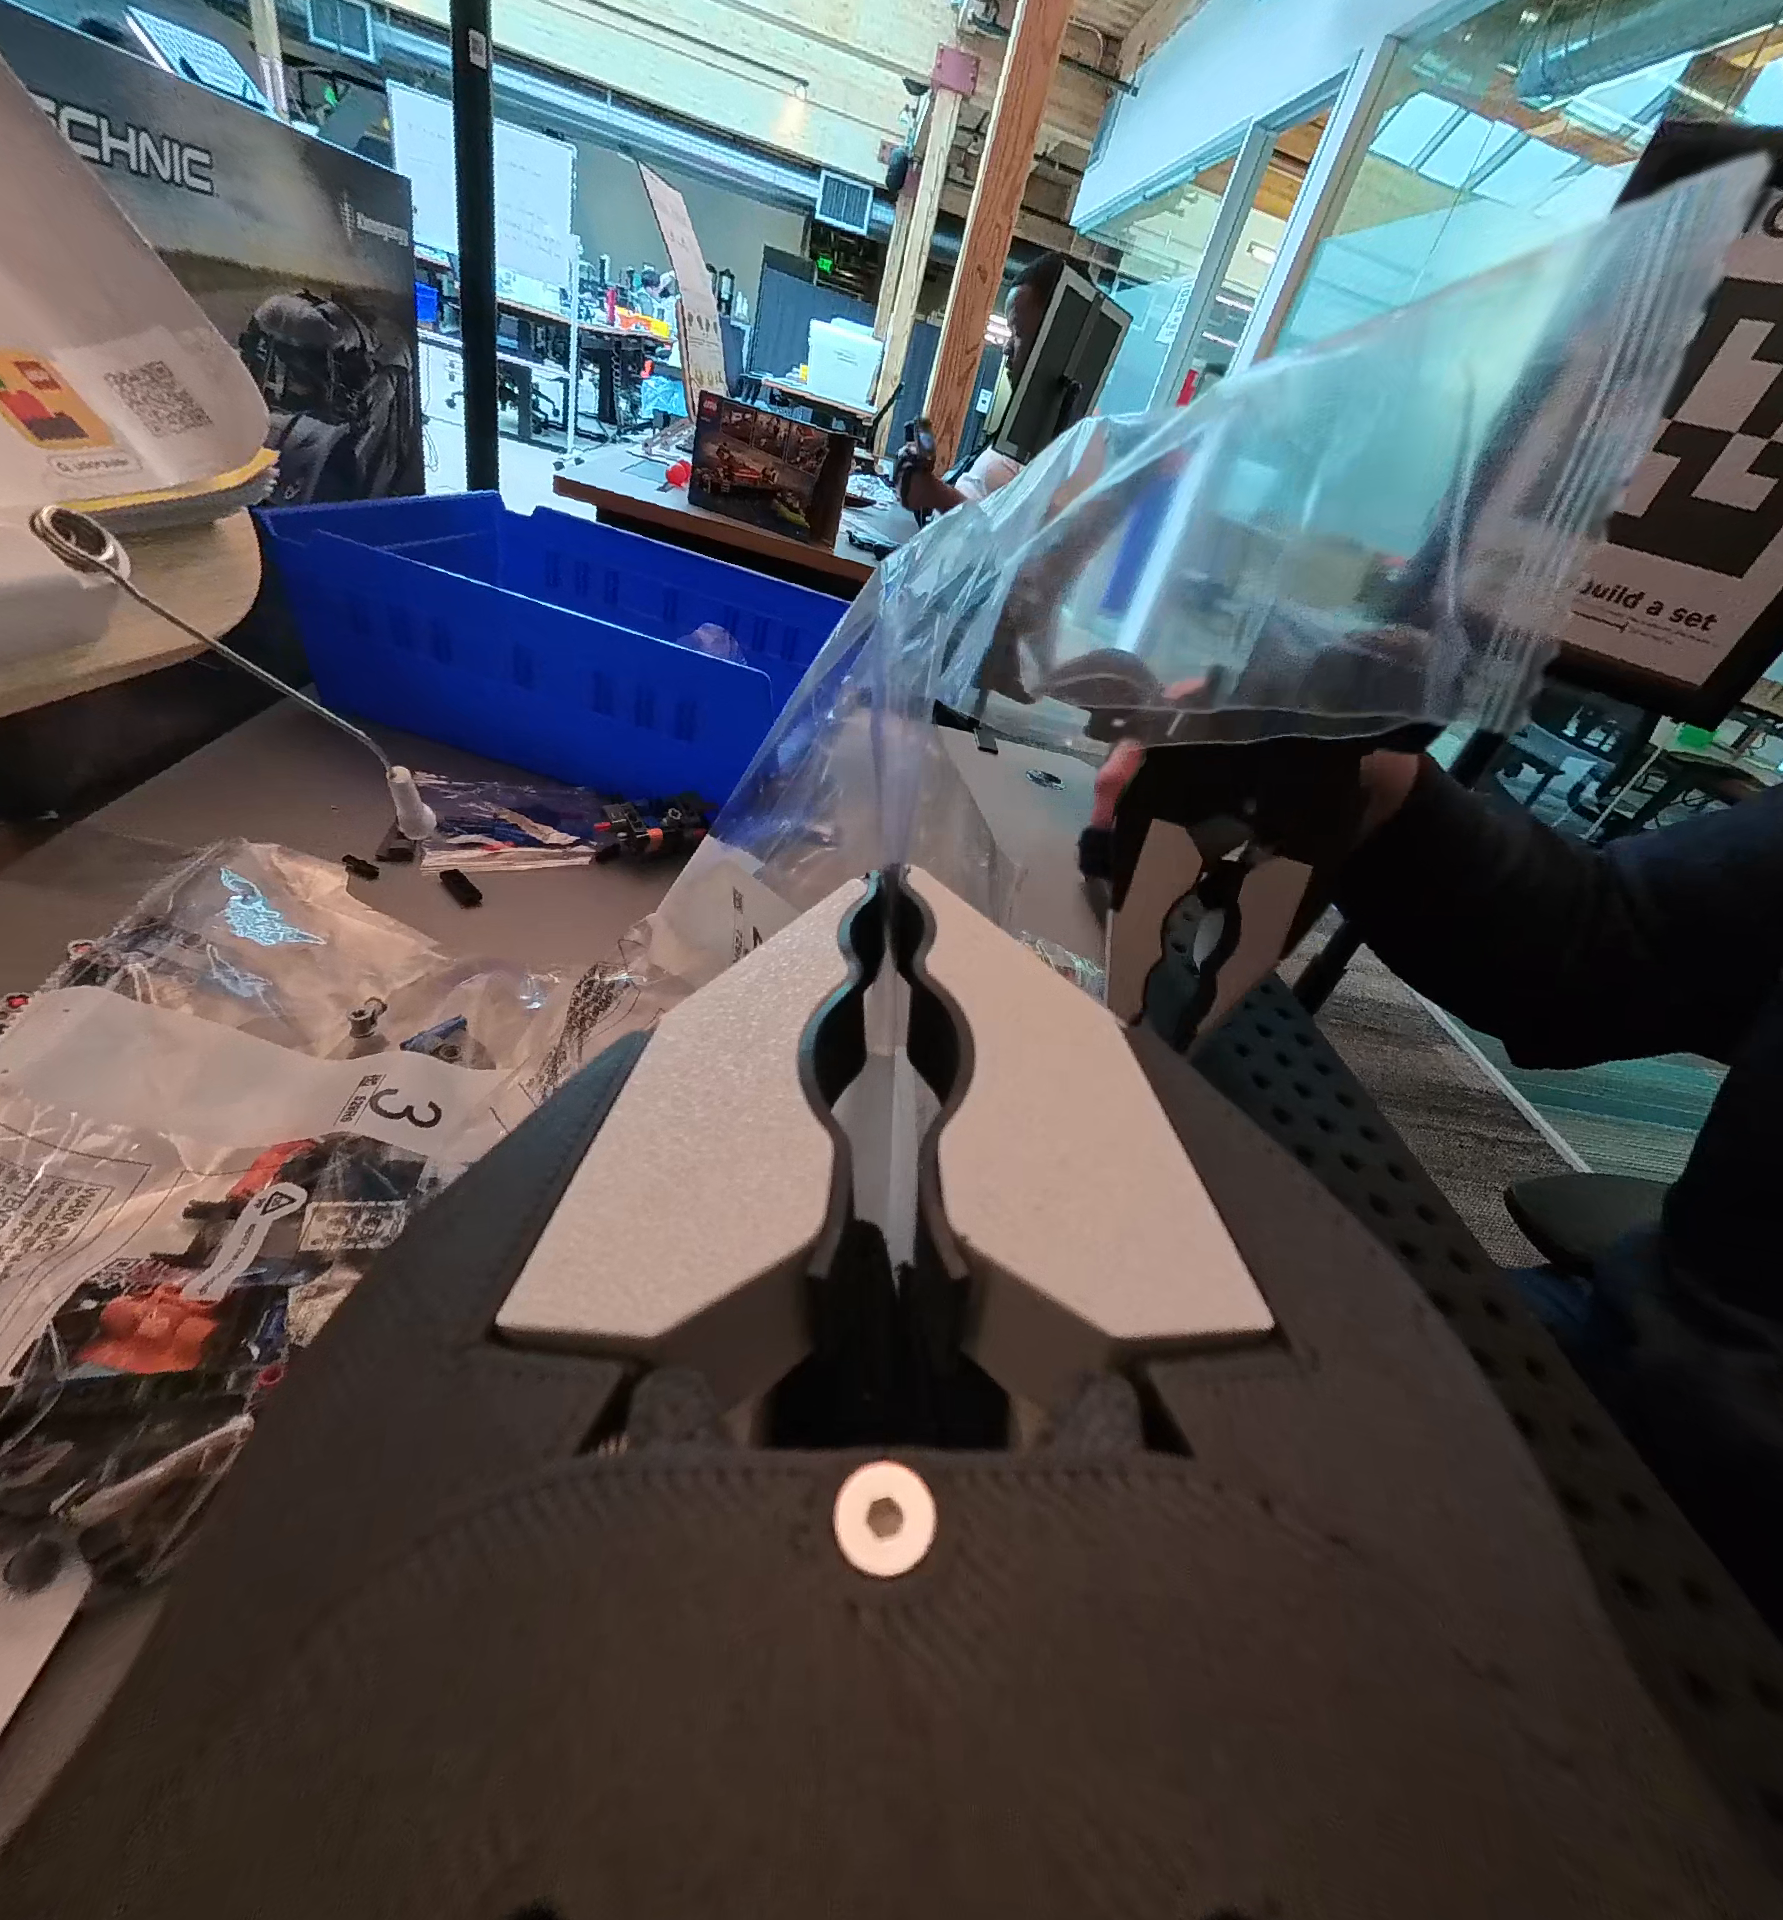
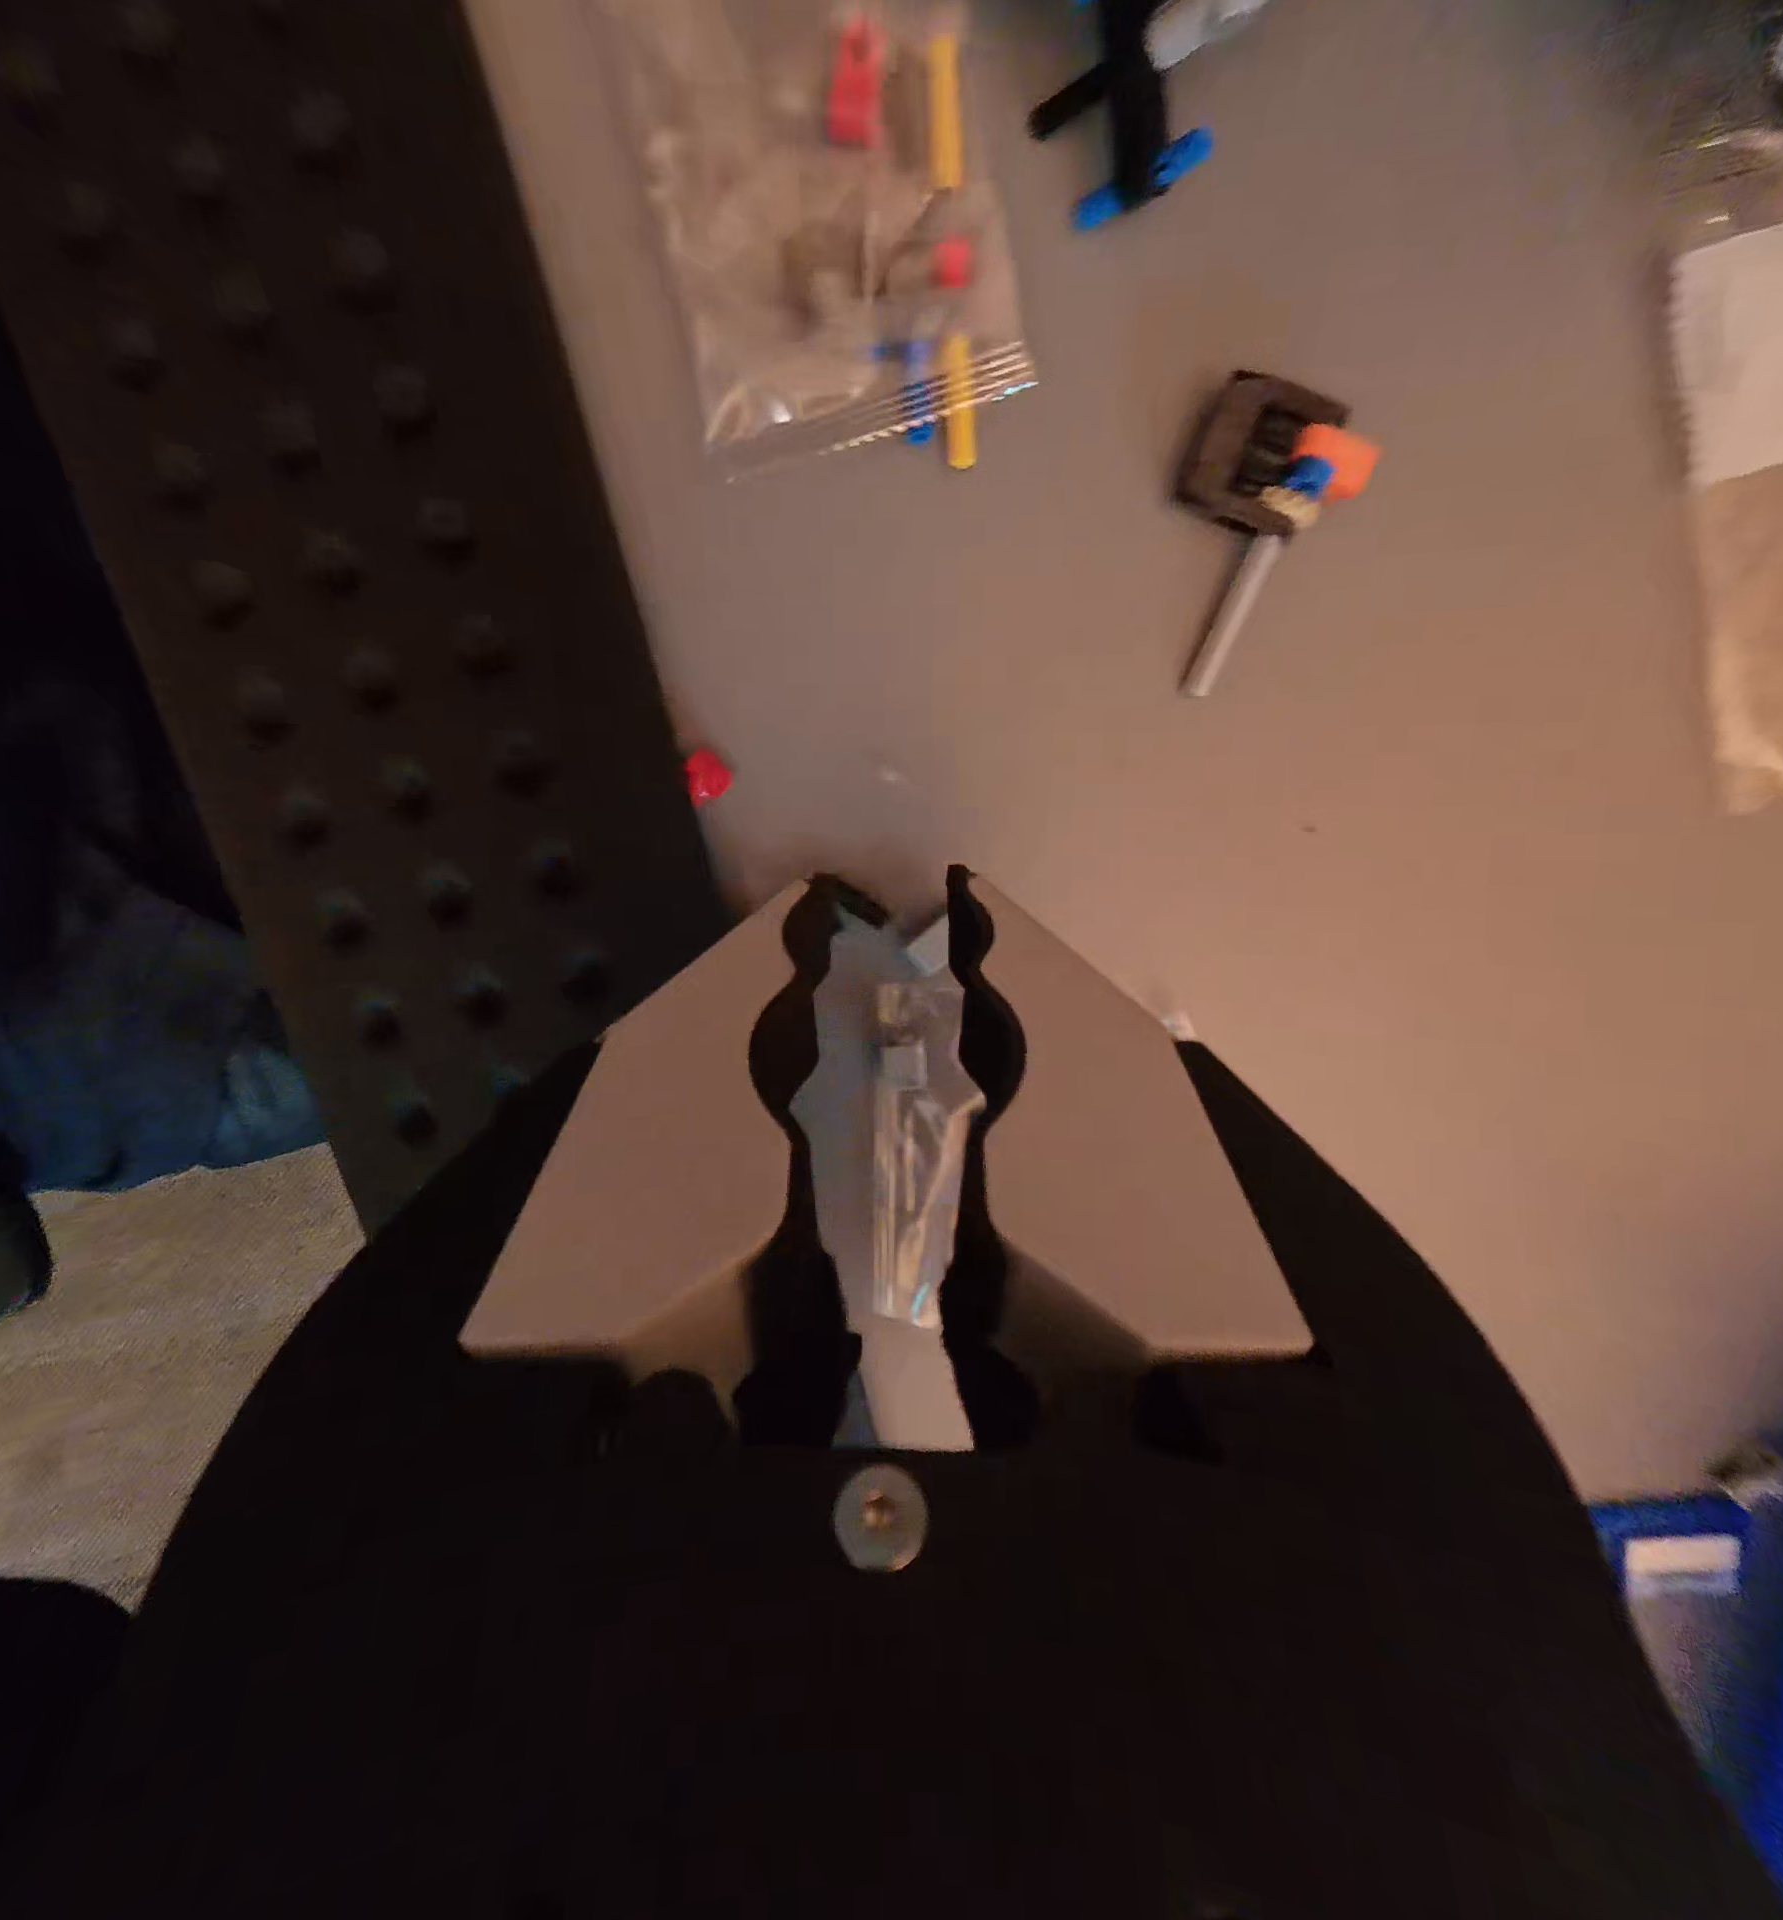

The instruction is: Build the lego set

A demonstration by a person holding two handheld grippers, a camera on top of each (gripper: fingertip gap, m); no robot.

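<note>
Numbered bags [image 1: 191, 1195] lie at the left on the table [image 1: 554, 914], before a blue bin [image 1: 554, 644]. The left gripper [image 1: 889, 883] pinches a clear bag [image 1: 1230, 540] aloft; the right gripper [image 2: 892, 888] clamps its other end [image 2: 908, 1122].

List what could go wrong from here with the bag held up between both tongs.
1. The clear plastic bag is stretched between the left tongs and right tongs; it may tear suddenly.
2. Dark pieces inside could spill past the grey table edge onto the carpet.
</note>
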